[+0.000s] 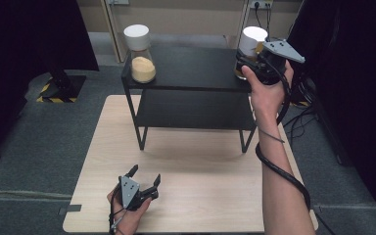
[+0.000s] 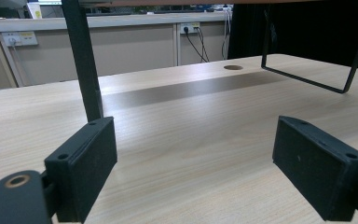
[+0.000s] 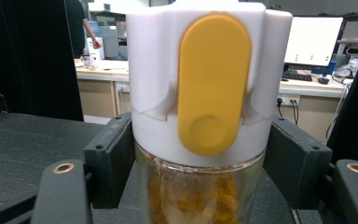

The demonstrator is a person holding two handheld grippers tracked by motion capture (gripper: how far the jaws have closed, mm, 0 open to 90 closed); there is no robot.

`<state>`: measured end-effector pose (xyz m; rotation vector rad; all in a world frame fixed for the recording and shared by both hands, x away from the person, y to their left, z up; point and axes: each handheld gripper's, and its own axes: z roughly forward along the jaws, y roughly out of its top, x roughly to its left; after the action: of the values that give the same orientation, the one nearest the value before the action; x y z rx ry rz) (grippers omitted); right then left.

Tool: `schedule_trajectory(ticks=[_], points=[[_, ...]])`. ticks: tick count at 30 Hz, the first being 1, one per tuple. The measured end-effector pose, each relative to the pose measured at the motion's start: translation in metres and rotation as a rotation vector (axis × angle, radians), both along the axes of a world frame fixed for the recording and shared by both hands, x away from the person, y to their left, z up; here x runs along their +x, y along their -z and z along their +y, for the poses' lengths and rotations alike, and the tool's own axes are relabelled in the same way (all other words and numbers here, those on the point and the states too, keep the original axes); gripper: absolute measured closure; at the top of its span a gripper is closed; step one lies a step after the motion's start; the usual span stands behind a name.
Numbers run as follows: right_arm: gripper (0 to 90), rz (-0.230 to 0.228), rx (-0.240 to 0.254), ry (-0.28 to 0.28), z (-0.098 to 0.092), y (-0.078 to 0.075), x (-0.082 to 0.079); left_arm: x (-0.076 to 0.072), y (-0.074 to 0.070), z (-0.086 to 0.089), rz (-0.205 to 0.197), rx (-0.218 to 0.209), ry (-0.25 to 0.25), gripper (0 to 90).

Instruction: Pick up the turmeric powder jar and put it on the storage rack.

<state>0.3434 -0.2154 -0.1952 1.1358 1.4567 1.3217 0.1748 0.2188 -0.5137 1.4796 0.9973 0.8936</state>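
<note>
In the high view, the right gripper is up in the upper right of the frame, at the right end of the black shelf. Its jaws are clamped on a glass jar with a white lid. Most of the jar is hidden behind the gripper and the hand, so you see mostly the lid and a bit of orange-brown stuff under it. The right arm reaches up from the bottom right, almost straight, with a black cable looped around it. A second jar with a white lid and pale yellow powder stands at the left end of the shelf, well apart from the first. The left gripper is low in the frame, on the wooden table. Its jaws are spread apart with nothing in them. The left hand is partly cut off by the bottom edge.

In the left gripper view, the two black jaws rise from the bottom corners, far apart. Between them is bare table. A black shelf leg stands in the upper left, and its top is cut off.

In the right gripper view, the jar fills the middle. The jaws press on both sides, right where the lid meets the glass. The lid has a big yellow tab on the front. The bottom of the jar is cut off, and the orange stuff inside looks blurry.
</note>
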Motion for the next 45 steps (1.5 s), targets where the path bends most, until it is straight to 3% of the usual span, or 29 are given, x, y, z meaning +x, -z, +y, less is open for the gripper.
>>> schedule_trajectory(ticks=[17, 39, 45], points=[[9.5, 0.023, 0.017, -0.008, 0.000, -0.006, -0.003, 0.000, 0.000, 0.000, -0.001, 0.000, 0.001, 13.3], [8.0, 0.057, 0.025, -0.081, -0.020, -0.009, -0.026, 0.000, 0.000, -0.001, 0.000, 0.001, -0.001, 13.3], [8.0, 0.037, 0.011, -0.071, -0.019, -0.002, -0.035, 0.000, 0.000, -0.001, 0.002, -0.001, -0.001, 13.3]])
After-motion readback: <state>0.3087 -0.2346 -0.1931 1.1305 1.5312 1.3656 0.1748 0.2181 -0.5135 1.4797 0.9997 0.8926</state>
